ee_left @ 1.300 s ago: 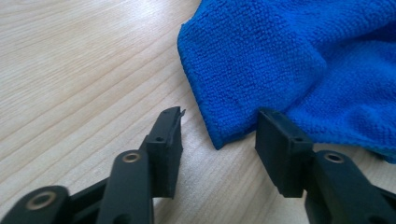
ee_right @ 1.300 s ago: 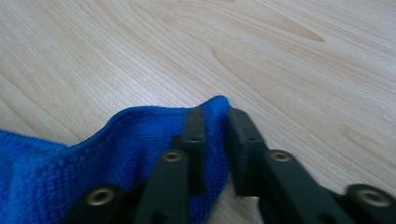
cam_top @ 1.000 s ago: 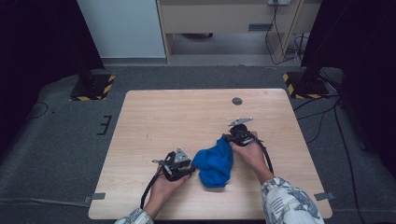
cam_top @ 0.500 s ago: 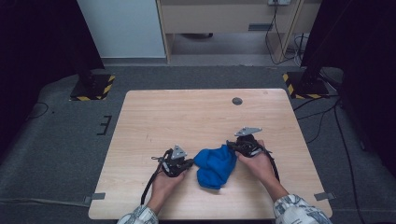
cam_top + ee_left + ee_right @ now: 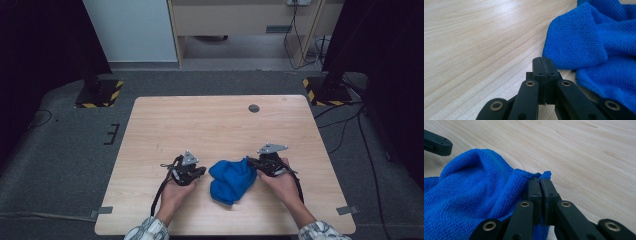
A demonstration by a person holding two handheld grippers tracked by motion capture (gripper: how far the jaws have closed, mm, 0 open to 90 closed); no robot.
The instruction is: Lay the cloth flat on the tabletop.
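Note:
A crumpled blue cloth lies on the wooden table near its front edge, between my two grippers. My right gripper is at the cloth's right side, shut on an upper corner. In the right gripper view a small tip of the cloth sticks up between the closed jaws of that gripper. My left gripper rests just left of the cloth. In the left gripper view its jaws are pressed together with nothing between them, and the cloth's edge lies just beyond and to their right.
A small dark round grommet sits in the table's far right part. Stand bases with yellow and black stripes and cables are on the floor around the table. The left gripper's jaw shows at the upper left of the right gripper view.
My right gripper has moved toward the table's front edge and slightly right, pulling the cloth's corner with it. The left hand has stayed put beside the cloth.

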